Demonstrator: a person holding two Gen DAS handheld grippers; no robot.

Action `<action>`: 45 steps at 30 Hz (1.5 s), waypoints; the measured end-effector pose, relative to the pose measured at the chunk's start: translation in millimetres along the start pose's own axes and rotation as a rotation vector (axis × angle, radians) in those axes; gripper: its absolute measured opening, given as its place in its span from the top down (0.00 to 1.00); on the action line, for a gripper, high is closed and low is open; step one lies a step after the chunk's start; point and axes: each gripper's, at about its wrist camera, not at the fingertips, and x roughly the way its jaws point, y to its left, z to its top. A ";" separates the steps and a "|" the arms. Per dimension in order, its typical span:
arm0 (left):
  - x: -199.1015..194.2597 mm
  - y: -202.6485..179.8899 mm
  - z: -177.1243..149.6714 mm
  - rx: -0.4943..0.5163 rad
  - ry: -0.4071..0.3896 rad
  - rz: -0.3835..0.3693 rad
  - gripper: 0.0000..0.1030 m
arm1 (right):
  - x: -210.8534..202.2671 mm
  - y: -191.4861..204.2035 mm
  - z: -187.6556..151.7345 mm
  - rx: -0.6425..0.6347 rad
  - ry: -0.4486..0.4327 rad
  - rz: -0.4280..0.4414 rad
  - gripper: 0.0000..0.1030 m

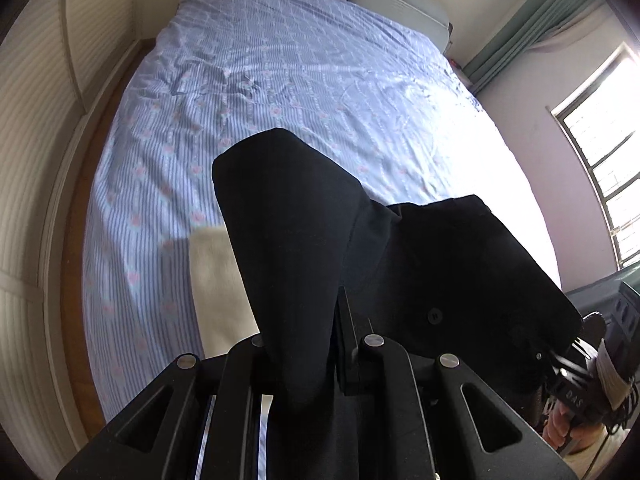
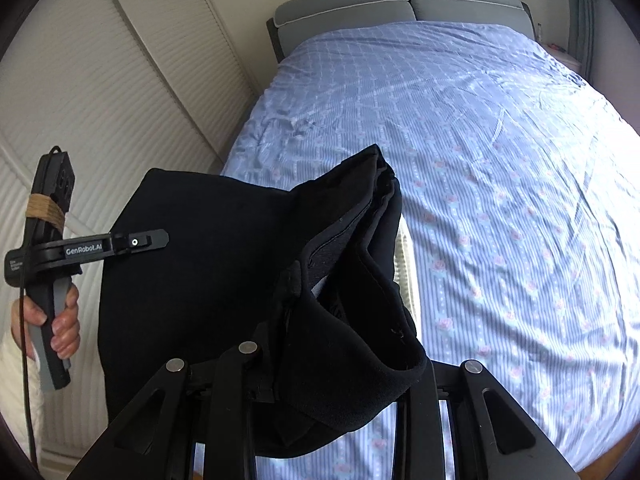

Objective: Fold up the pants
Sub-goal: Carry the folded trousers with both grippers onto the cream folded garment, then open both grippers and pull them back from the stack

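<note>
- the black pants [image 1: 304, 240] hang in the air above the bed [image 1: 280, 80], gripped at two spots and not yet laid out on the blue striped sheet [image 2: 500, 200]
- the left gripper [image 1: 304, 360] has its fingers closed on a thick drape of the cloth, which runs up and away from the camera
- the right gripper [image 2: 320, 364] also appears clamped on the pants, near what looks like the waistband with its lining showing, though the fabric covers the fingers so the exact bite is hard to judge
- from the right wrist view the left gripper shows from the side, pinching the far edge of the cloth, with the person's hand [image 2: 60, 320] on its handle
- a button [image 1: 435, 314] faces the left camera, so the front of the garment is probably turned that way
- risks from here: the cloth is bunched and doubled between the two grips, so lowering it as it is would likely set creases and a twisted leg into the fold
- an uneven hold could let one side slide out under the garment's weight
- a pale folded item [image 1: 220, 292] lies on the bed just under the pants and could get caught if they come down on it
</note>
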 end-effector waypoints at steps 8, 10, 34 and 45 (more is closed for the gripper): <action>82.3 37.9 34.7 -0.001 0.094 0.025 0.85 | 76.3 2.3 19.1 -0.043 0.068 -0.122 0.71; 101.9 47.0 32.9 -0.024 0.125 0.050 0.85 | 93.7 -7.3 14.8 -0.007 0.110 -0.152 0.71; -39.3 -107.5 -80.6 0.164 -0.134 0.378 0.17 | -23.2 -69.9 -29.3 -0.044 0.040 -0.210 0.17; -96.3 -316.0 -163.6 0.164 -0.324 0.359 0.02 | -190.1 -163.8 -54.4 -0.052 -0.129 -0.159 0.10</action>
